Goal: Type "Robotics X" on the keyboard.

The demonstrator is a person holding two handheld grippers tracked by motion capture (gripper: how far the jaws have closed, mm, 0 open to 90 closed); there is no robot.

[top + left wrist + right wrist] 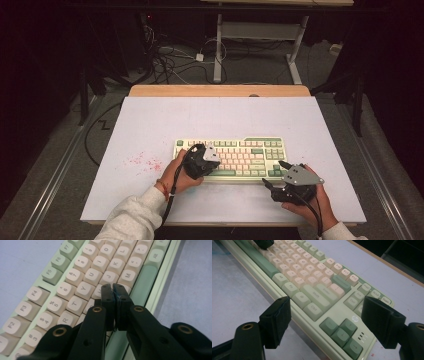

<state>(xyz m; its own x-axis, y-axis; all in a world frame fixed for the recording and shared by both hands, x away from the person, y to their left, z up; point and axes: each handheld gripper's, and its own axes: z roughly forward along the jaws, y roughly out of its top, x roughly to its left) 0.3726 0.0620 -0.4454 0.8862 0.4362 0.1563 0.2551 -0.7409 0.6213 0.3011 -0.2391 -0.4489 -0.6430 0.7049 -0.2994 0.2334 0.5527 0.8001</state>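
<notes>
On the pale table top (pixel 150 125) sits the green-and-cream keyboard (pixel 235 155), close to our side and a little right of centre, its long edge running across in front of us. We hold our left gripper (pixel 202 159) over the keyboard's left half with its 2 jaws clenched together, nothing between them. From the left gripper view, the closed tips (pixel 113 290) come down right at the H key (pixel 98 292), with the green space bar (pixel 143 281) just beside them; whether they already touch the keycap we cannot tell.

Our right gripper (pixel 276 174) waits at the keyboard's near right corner, released, jaws spread wide and empty. In the right gripper view its pads frame the arrow keys (pixel 342 333), apart from them.

We judge that the work in hand is pressing a key with the closed left tips. From here the main risk is landing between keys: the tips are about as broad as a keycap, and H sits tight against its neighbours, so a slight drift could press 2 at once. A slanted push could also slide the tips off the cap toward the space bar. Pressing hard might shove the keyboard along the smooth table, since the right gripper does not brace it.

We see no containers on the table. Reddish specks (pixel 145 161) mark the surface left of the keyboard.
</notes>
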